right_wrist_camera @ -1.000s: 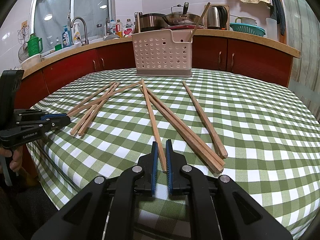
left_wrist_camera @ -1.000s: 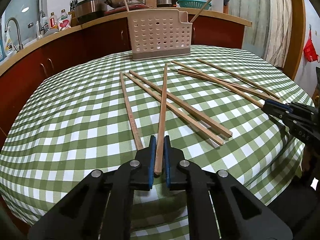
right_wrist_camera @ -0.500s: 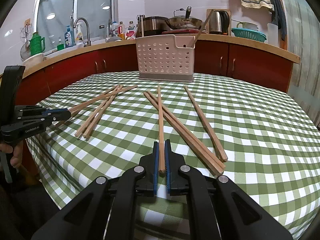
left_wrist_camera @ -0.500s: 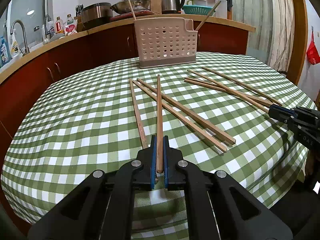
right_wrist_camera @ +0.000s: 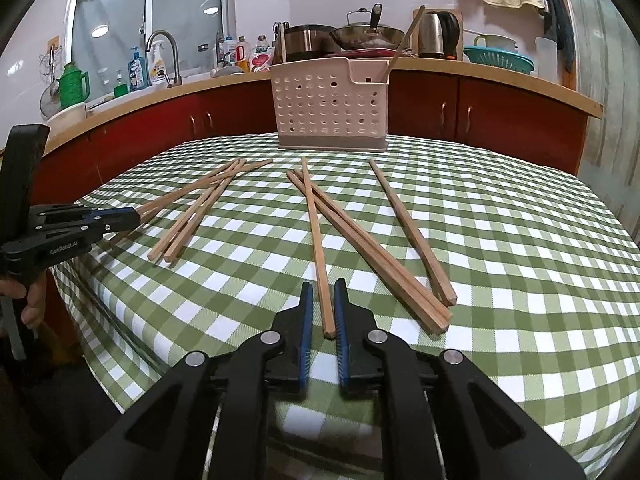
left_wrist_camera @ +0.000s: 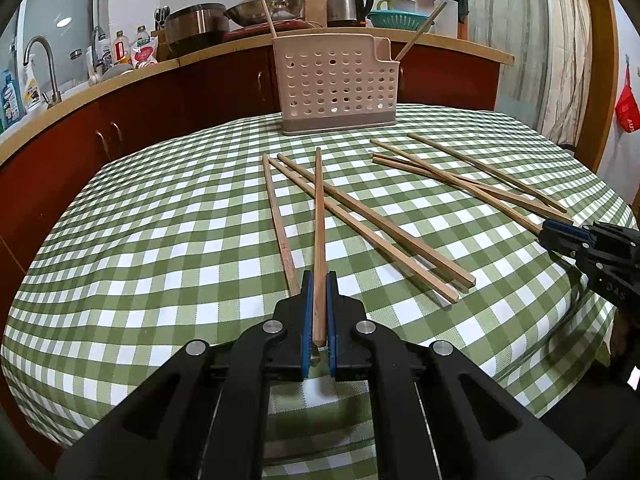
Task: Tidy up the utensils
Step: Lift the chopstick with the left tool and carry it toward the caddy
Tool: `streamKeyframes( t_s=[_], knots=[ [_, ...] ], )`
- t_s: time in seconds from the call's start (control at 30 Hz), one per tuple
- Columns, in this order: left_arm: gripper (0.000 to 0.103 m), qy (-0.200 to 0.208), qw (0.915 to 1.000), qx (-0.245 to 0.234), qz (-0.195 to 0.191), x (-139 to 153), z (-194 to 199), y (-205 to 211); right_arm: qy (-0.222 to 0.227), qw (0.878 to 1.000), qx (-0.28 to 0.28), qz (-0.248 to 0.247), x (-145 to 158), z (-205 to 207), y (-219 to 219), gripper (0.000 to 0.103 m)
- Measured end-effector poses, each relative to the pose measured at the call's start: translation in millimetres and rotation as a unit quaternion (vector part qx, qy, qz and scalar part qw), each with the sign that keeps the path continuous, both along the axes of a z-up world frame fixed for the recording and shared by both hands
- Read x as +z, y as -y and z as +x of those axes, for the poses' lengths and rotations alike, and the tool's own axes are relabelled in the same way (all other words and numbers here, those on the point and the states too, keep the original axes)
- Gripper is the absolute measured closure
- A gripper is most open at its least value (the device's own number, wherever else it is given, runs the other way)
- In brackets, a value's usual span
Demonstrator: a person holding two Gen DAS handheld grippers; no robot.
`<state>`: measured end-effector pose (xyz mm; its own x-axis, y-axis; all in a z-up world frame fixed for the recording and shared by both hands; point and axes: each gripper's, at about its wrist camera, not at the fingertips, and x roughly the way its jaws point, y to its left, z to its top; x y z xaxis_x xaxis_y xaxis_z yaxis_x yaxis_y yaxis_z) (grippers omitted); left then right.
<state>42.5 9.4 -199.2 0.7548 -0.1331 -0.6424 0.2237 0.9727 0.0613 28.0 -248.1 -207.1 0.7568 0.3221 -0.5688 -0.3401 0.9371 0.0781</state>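
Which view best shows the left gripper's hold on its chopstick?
Left wrist view: both blue pads press the chopstick head-on in the left gripper. The right wrist view shows that gripper side-on at the frame's left edge, grip unclear.

holder [right_wrist_camera: 328,104] interior hidden, bottle labels [right_wrist_camera: 136,72] too small to read

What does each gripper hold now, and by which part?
The left gripper clamps a chopstick by its near end. The right gripper holds nothing: its jaws stand open around a second chopstick.
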Motion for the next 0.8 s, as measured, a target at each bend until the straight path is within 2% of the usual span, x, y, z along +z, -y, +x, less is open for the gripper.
streamKeyframes(
  t_s=[0.13, 0.2, 0.33, 0.8],
  knots=[
    [0.097, 0.001, 1.0000, 0.000, -0.001, 1, 0, -1, -0.004, 1.000, -0.001, 0.009, -1, -1, 4, 0.091],
    [0.097, 0.004, 1.0000, 0.000, 0.000, 2, -2, -1, -0.003, 1.000, 0.000, 0.006, -1, -2, 3, 0.095],
    [0.097, 0.014, 0.9999, 0.003, -0.002, 9, -4, -2, 0.007, 1.000, -0.001, 0.000, 4, -6, 1, 0.096],
    [0.097, 0.076, 0.9968, 0.024, -0.013, 52, -13, -8, 0.087, 0.996, -0.016, 0.006, 67, -16, -2, 0.096]
  ],
)
